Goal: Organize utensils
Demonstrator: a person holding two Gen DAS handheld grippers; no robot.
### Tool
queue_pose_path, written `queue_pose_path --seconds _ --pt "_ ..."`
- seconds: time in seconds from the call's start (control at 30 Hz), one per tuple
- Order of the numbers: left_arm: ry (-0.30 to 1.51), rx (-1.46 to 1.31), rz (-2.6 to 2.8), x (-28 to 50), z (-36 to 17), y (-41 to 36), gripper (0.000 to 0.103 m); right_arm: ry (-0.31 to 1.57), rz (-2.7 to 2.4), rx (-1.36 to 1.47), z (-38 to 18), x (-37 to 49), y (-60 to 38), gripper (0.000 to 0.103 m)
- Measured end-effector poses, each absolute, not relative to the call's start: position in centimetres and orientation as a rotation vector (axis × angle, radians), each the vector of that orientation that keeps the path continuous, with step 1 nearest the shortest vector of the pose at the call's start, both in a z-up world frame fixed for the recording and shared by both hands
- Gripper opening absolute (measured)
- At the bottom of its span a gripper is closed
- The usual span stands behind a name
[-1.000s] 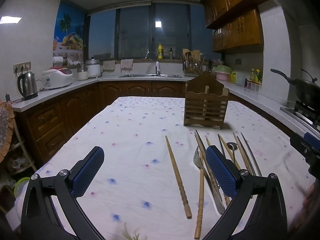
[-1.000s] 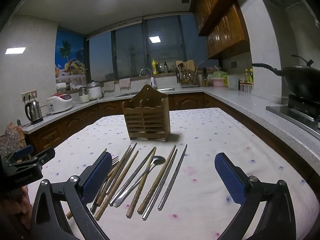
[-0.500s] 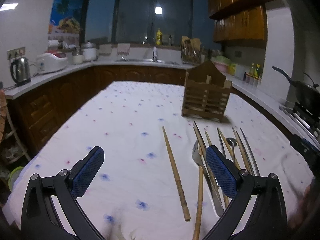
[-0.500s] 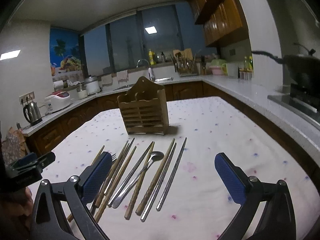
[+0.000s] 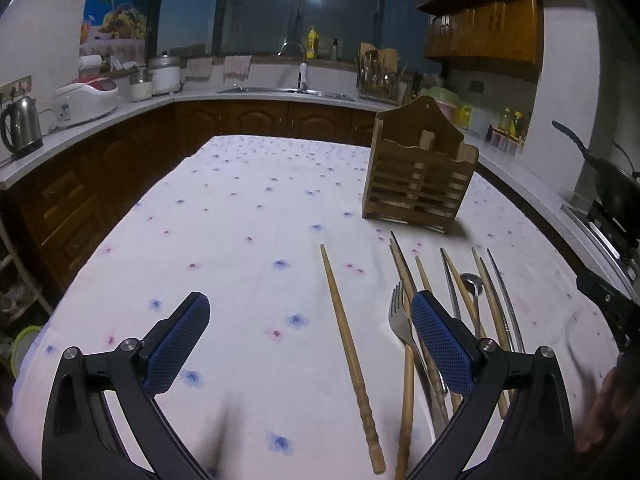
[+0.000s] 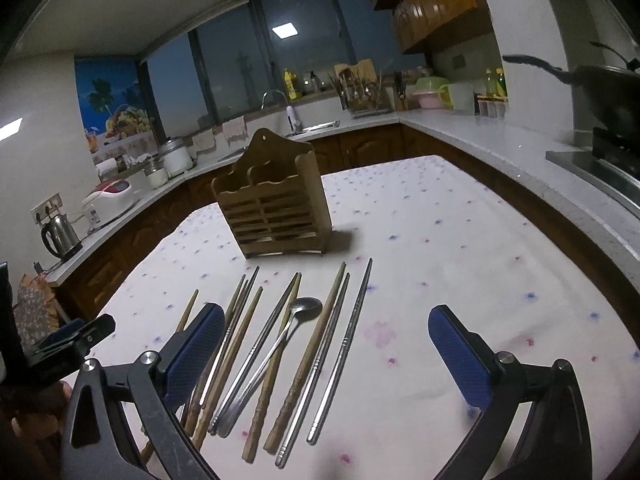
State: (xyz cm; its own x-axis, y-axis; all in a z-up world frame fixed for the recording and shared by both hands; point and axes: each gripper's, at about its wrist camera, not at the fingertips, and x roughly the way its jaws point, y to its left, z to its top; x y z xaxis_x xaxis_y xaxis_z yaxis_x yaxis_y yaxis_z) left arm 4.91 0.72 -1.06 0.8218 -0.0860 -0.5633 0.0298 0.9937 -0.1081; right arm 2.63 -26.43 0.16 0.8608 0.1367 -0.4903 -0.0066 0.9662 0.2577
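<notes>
Utensils (image 6: 288, 344) lay in a loose row on the tablecloth (image 5: 240, 240), none yet in the wooden holder (image 6: 276, 208) beyond them. Your left gripper (image 5: 308, 332) and right gripper (image 6: 326, 344) both stood with jaws wide apart and empty: the pick had not begun. Next you needed to centre one piece. Overlaps and blue pads (image 5: 440, 340) hid the fork's (image 5: 398, 320) handle.

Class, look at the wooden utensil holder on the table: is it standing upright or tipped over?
Upright. The wooden utensil holder stands on its base on the tablecloth, pointed back panel uppermost, in both views.
</notes>
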Motion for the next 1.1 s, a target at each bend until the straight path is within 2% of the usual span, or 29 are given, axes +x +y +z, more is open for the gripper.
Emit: queue_pose_path --seconds 0.1,0.2,0.37,0.43,0.5,0.57,0.67,0.77,0.93,1.03,1.07,1.1 --pt "0.638 -0.089 -0.075 6.1 -1.1 0.6 0.096 0.541 0.091 0.255 0.1 3.4 -26.2 0.097" --pt "0.688 -0.084 -0.096 7.7 -1.5 0.3 0.089 0.556 0.111 0.263 0.0 4.4 -26.0 0.089" --pt "0.769 -0.075 -0.124 10.3 -2.4 -0.1 0.075 0.613 0.129 0.277 -0.4 6.3 -25.6 0.066" --pt "0.799 -0.067 -0.132 11.2 -2.7 -0.2 0.068 0.652 0.131 0.267 -0.7 7.3 -25.5 0.059" --pt "0.834 -0.062 -0.144 12.2 -3.1 -0.4 0.056 0.69 0.134 0.258 -1.1 8.4 -25.2 0.052" --pt "0.86 -0.058 -0.157 13.0 -3.4 -0.6 0.05 0.735 0.138 0.26 -1.7 9.4 -24.9 0.044" --pt "0.888 -0.05 -0.167 14.0 -3.9 -0.9 0.048 0.808 0.162 0.265 -2.8 11.0 -24.3 0.033" --pt "0.922 -0.044 -0.176 15.0 -4.5 -1.2 0.044 0.851 0.185 0.275 -3.9 12.0 -23.4 0.026" --pt "0.972 -0.027 -0.181 16.7 -5.7 -1.5 0.041 0.925 0.186 0.295 -5.6 13.4 -23.1 0.02" --pt "0.983 -0.006 -0.179 17.5 -6.5 -1.8 0.035 0.929 0.188 0.305 -5.9 14.1 -23.2 0.019" --pt "0.982 0.009 -0.175 17.7 -6.6 -1.9 0.031 0.932 0.19 0.309 -5.9 14.5 -23.1 0.019" --pt "0.976 0.03 -0.169 17.8 -6.6 -2.0 0.022 0.933 0.192 0.311 -5.9 14.7 -23.2 0.019"
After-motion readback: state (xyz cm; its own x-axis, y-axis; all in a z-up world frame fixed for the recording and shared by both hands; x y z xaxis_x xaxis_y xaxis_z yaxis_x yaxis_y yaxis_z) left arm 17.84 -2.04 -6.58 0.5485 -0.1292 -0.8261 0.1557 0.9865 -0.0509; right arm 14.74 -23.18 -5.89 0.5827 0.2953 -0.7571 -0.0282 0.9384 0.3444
